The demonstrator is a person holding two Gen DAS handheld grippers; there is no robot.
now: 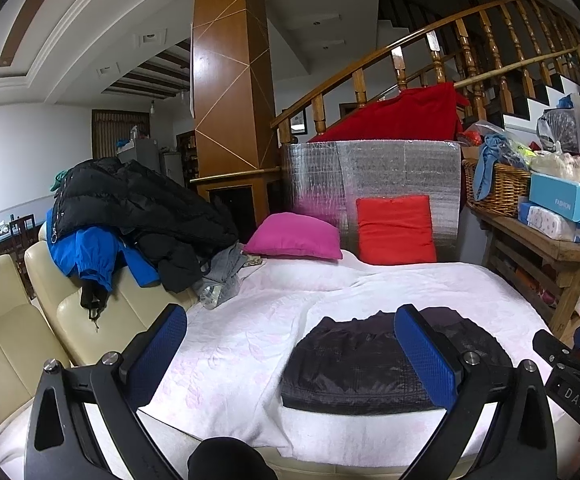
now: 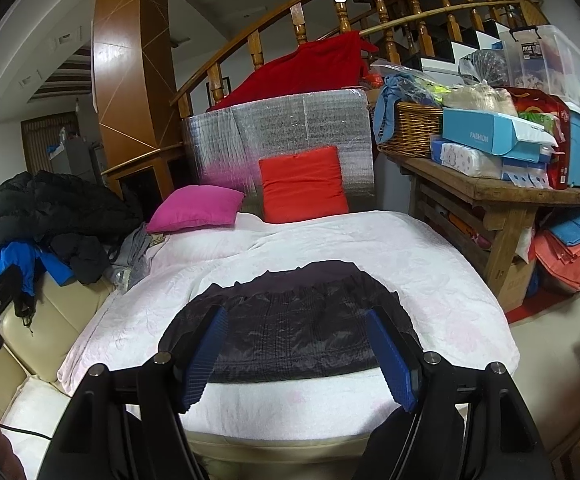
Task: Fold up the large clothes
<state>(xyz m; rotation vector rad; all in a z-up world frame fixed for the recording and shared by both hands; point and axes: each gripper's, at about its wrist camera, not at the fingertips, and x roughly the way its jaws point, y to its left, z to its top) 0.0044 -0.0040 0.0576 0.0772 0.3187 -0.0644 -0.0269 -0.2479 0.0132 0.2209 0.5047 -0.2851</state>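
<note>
Left wrist view: my left gripper (image 1: 290, 356) hangs over the near edge of the white quilted bedspread (image 1: 225, 344), its blue-padded fingers (image 1: 157, 356) spread wide with nothing between them but bare cover. The folded dark jacket (image 1: 354, 364) lies flat at the near edge of that cover, toward its right side; my left gripper's right finger stands in front of it, and I cannot tell whether the pad touches the fabric. At the far right edge of this view a part of my right gripper (image 1: 570, 372) shows.

In the right wrist view my right gripper (image 2: 298, 360) points straight at the same jacket (image 2: 290, 320), its fingers (image 2: 205, 356) also spread apart, one over each side of the garment, gripping nothing. The jacket's gathered hem faces away from me.

At the far edge of the cover a magenta cushion (image 2: 195, 208) lies flat and a red cushion (image 2: 304, 184) leans upright against a silver foil panel (image 2: 290, 124). Off the left edge, a heap of black and blue coats (image 1: 129, 216) sits piled on the cream leather sofa (image 1: 13, 328). To the right a wooden bench (image 2: 502, 200) carries a wicker basket (image 2: 414, 128) and blue boxes (image 2: 486, 136).
</note>
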